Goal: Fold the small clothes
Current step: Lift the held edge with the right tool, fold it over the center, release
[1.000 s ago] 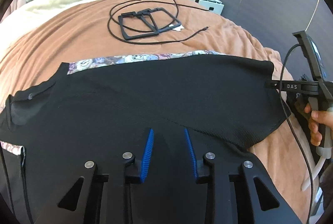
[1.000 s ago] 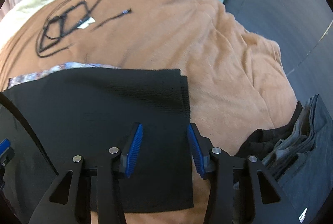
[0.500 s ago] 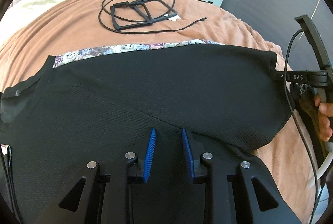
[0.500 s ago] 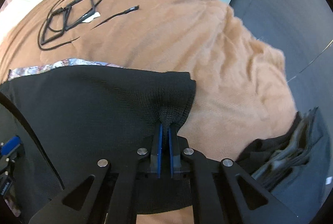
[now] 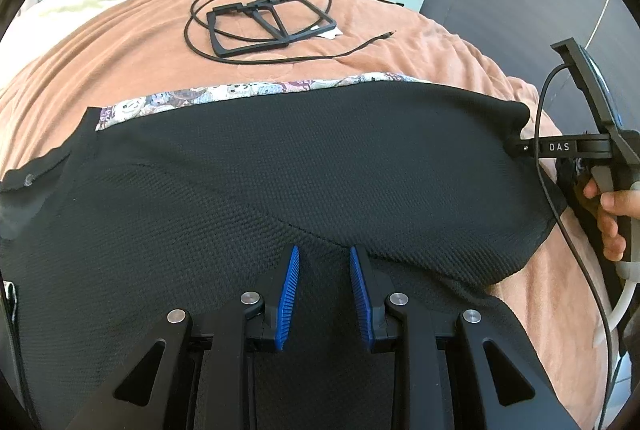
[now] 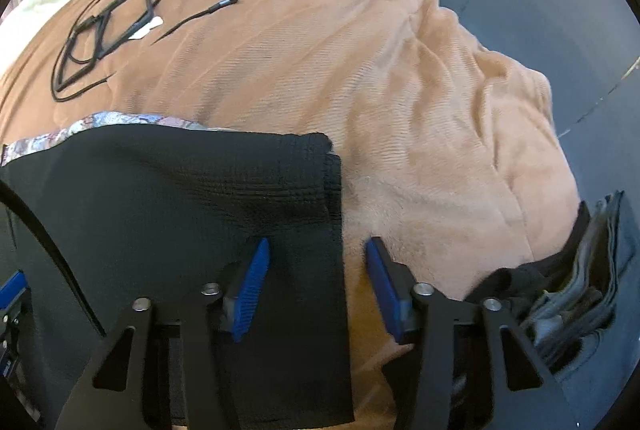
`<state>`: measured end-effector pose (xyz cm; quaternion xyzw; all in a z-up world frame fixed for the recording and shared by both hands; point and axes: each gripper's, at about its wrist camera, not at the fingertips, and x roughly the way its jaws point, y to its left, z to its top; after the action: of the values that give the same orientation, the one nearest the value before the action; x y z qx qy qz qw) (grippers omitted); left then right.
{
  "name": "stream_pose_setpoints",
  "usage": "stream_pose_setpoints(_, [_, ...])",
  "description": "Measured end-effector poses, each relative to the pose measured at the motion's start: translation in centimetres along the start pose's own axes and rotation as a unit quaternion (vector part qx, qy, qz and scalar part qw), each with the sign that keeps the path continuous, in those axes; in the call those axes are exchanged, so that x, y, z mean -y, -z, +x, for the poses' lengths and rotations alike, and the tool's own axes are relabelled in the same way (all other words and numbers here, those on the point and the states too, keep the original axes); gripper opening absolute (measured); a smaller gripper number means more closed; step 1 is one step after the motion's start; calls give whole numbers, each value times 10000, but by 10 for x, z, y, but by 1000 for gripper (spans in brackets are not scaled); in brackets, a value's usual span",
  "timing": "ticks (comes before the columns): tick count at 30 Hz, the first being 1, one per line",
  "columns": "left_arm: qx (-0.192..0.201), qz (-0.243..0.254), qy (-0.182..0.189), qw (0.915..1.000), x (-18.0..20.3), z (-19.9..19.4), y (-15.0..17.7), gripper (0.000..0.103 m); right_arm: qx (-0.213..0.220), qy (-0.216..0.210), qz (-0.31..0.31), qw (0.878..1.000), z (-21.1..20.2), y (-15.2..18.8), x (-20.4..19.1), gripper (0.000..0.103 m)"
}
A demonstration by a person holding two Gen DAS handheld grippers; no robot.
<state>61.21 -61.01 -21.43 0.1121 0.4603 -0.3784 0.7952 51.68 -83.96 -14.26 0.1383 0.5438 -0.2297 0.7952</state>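
Since half a second ago my right tongs (image 6: 316, 258) have let go of the black garment (image 6: 180, 198); their jaws are opening, with the garment's right edge lying between the pads, unpinched. My left tongs (image 5: 323, 264) hover over the same cloth at lower centre of their frame, pads apart and gripping nothing. The garment lies spread flat on the brown blanket (image 5: 120, 42) of the bed, covering a patterned cloth (image 5: 224, 92).
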Motion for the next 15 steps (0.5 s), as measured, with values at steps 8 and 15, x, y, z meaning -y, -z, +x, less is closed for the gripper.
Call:
stream_pose_setpoints(8, [-53, -11, 107, 9999, 6, -2, -3, 29, 166, -150, -340, 9992, -42, -2, -17, 4])
stream_pose_setpoints(15, [-184, 202, 414, 9988, 32, 0, -3, 29, 588, -350, -520, 9963, -117, -4, -33, 4])
